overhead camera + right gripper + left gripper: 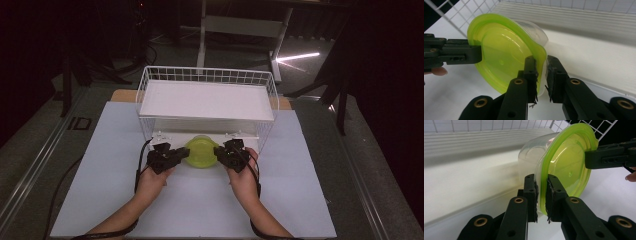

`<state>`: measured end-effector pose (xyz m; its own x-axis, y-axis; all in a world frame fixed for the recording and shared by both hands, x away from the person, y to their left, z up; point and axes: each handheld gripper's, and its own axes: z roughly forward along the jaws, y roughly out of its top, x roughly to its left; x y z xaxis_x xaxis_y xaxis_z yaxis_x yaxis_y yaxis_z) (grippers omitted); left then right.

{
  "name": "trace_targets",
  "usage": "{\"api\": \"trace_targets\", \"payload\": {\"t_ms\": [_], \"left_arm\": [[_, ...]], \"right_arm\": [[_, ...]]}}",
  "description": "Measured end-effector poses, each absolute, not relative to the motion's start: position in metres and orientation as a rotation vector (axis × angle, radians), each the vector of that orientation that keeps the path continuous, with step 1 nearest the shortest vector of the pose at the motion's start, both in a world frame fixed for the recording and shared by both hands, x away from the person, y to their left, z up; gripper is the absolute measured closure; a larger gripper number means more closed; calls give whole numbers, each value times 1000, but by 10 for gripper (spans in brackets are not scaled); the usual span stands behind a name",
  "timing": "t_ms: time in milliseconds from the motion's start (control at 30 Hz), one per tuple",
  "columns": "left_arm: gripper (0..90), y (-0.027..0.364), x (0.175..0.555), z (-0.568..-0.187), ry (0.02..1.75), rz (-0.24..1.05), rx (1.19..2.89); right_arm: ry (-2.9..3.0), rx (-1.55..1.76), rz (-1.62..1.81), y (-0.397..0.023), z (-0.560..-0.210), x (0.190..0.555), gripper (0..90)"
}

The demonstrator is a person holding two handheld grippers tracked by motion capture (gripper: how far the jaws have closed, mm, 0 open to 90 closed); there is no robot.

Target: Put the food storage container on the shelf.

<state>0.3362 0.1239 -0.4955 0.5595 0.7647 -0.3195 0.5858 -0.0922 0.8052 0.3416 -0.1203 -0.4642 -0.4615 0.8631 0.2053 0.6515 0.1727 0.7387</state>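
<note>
The tub (201,151), clear with a green lid (569,167), sits at the front mouth of the wire rack (207,75), half under its shelf (206,100), held between both grippers at opposite points of the lid's rim. The left gripper (541,195) has its jaws clenched on the rim, and the right gripper (541,75) likewise pinches the rim on the far side; in each gripper view the other gripper shows across the lid. The step in hand looks like carrying the tub in or out of the lower level, and doing it well means moving both hands as one: same pace, same height, no twist, since the bite is only on a thin flexible lip that could bend or let the lid peel off the body. Keep the pull level so the weight stays shared. As for room, the shelf hangs close above the tub, so there is little to lift into while under it, and the rack's front posts stand just outside the two hands. Toward the person the white table (200,210) is open and wide, with free room to either side there; the table's near edge is well away from the tub.
</note>
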Motion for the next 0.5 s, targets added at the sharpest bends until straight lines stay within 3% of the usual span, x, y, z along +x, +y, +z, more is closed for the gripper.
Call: {"api": "trace_targets", "payload": {"t_ms": [333,500], "left_arm": [[807,124,353,-503,1125,186,1767],[804,121,356,-505,1096,255,1782]], "right_arm": [[2172,1491,1142,-120,-471,357,790],[2166,1440,1142,-120,-475,360,777]]}}
